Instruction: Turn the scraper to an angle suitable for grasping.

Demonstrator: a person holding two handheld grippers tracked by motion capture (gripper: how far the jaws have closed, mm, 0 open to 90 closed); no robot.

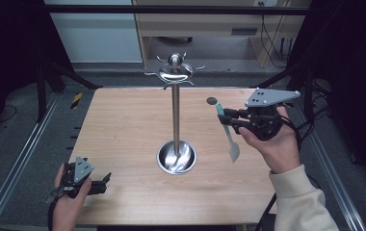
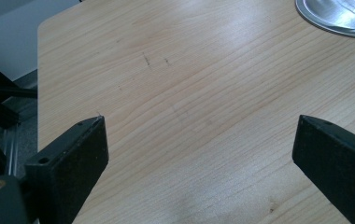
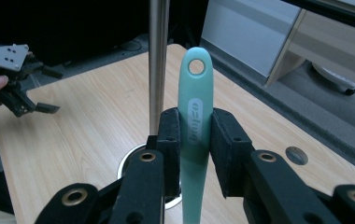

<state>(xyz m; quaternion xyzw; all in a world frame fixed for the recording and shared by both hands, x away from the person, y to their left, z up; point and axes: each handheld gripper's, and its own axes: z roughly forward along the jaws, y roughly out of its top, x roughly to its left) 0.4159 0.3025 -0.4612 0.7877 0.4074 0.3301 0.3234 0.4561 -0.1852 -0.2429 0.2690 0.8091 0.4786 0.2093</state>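
At the near left corner of the surface [image 1: 123,125], the left gripper [image 1: 105,182] rests low with jaws spread wide around nothing. The steel stand [image 1: 176,115] rises mid-surface. To its right, the right gripper [image 1: 225,119] clamps the teal spatula [image 1: 228,134] by its handle, held above the surface.

- A rectangular light-wood table [image 1: 123,130] with a small round hole near its far right corner is being shown.
- A tall steel hook stand [image 1: 176,156] with a round dished base is being carried at its centre.
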